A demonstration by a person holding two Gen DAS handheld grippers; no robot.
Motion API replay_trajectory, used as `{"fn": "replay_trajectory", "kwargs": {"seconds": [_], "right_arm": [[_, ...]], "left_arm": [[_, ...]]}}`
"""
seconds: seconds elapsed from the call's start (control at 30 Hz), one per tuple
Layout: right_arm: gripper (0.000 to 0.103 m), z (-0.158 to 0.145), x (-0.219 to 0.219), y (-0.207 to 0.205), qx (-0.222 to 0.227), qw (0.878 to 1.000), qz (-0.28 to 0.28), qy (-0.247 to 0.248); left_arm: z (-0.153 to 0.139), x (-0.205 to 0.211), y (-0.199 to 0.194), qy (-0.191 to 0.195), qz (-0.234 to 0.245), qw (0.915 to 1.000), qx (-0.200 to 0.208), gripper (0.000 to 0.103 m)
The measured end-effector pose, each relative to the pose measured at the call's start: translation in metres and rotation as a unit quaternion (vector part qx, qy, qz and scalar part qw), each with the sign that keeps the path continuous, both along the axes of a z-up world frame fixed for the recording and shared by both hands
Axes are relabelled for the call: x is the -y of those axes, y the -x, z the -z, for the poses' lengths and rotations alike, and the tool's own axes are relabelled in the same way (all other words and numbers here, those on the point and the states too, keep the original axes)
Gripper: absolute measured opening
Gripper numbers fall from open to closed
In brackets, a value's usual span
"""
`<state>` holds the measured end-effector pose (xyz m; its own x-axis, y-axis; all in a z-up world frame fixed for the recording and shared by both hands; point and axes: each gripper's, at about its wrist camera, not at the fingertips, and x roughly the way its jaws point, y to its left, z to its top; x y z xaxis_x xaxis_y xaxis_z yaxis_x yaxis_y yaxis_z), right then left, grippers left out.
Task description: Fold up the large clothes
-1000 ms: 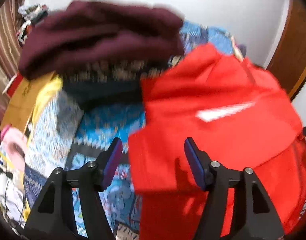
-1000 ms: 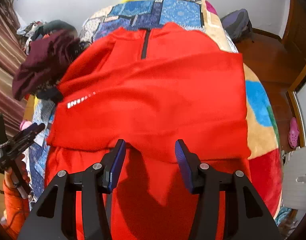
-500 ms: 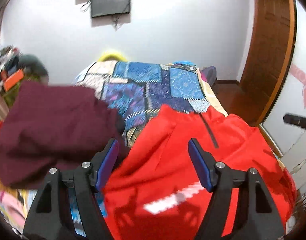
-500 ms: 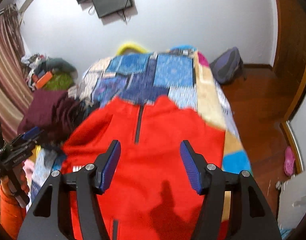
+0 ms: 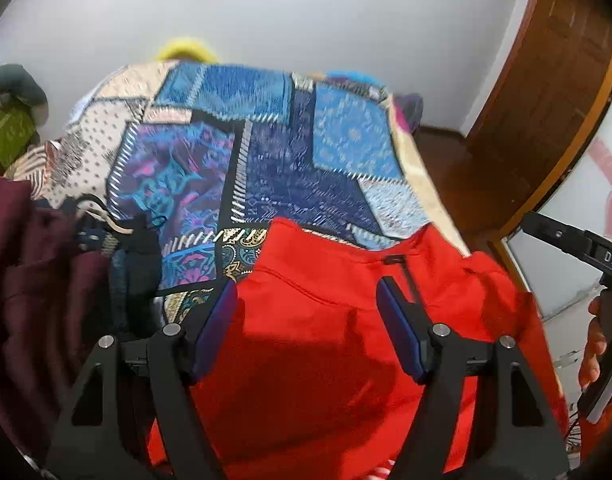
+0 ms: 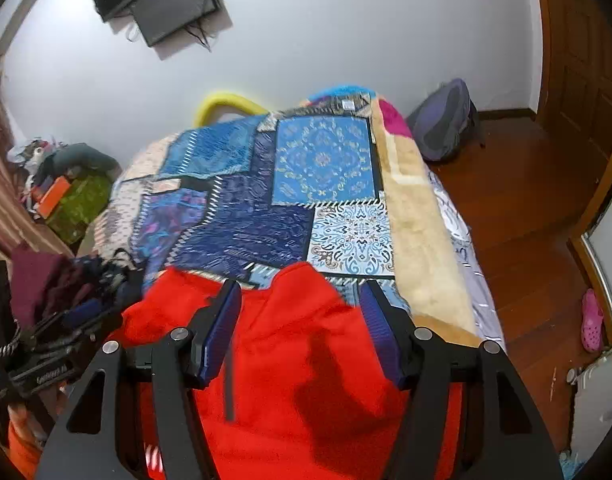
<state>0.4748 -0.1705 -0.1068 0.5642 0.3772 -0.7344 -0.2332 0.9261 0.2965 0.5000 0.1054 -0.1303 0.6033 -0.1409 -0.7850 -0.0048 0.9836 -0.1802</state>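
A red zip-neck top [image 5: 326, 344] lies on the bed, its collar toward the far end; it also shows in the right wrist view [image 6: 306, 368]. My left gripper [image 5: 306, 320] is open and empty, held above the top's left shoulder. My right gripper [image 6: 300, 320] is open and empty, held above the collar and the zip. A maroon garment [image 5: 30, 300] lies heaped at the left of the bed, seen small in the right wrist view [image 6: 38, 284].
The bed carries a blue patchwork cover [image 6: 266, 200] with a beige blanket [image 6: 418, 240] along its right side. Wood floor, a grey backpack [image 6: 446, 124], a pink clog [image 6: 592, 320] and a wooden door [image 5: 546, 100] are at the right. Clutter [image 6: 66, 196] lies at the left wall.
Both grippers have moved forward from the folded lower part of the red top to its collar end and tilted up toward the far wall. Both stayed open.
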Motion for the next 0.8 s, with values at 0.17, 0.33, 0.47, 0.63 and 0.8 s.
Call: {"fn": "replay_trajectory", "kwargs": {"seconds": [0.17,0.33,0.47,0.63,0.8], "right_arm": [[0.058,0.041,-0.014,-0.042,-0.075,0.997,-0.004,-0.027],[0.058,0.081,-0.03,-0.073,-0.144,0.99,-0.012,-0.005],[0.059,0.108,-0.032,-0.083,-0.198,0.98,-0.02,0.0],[0.059,0.109,-0.025,-0.074,-0.202,0.979,-0.026,-0.013],[0.029,0.099,-0.016,-0.064,-0.193,0.981,-0.023,-0.024]], "left_arm": [[0.033,-0.017,-0.031,0.046,-0.03,0.9979,-0.035,0.071],[0.06,-0.023,-0.046,0.076,-0.024,0.9946,-0.067,0.071],[0.062,-0.013,-0.041,0.043,-0.004,0.9977,-0.052,0.074],[0.06,0.0,-0.031,0.0,0.013,0.9992,-0.039,0.059],[0.051,0.011,-0.025,-0.04,0.02,0.998,-0.045,0.01]]}}
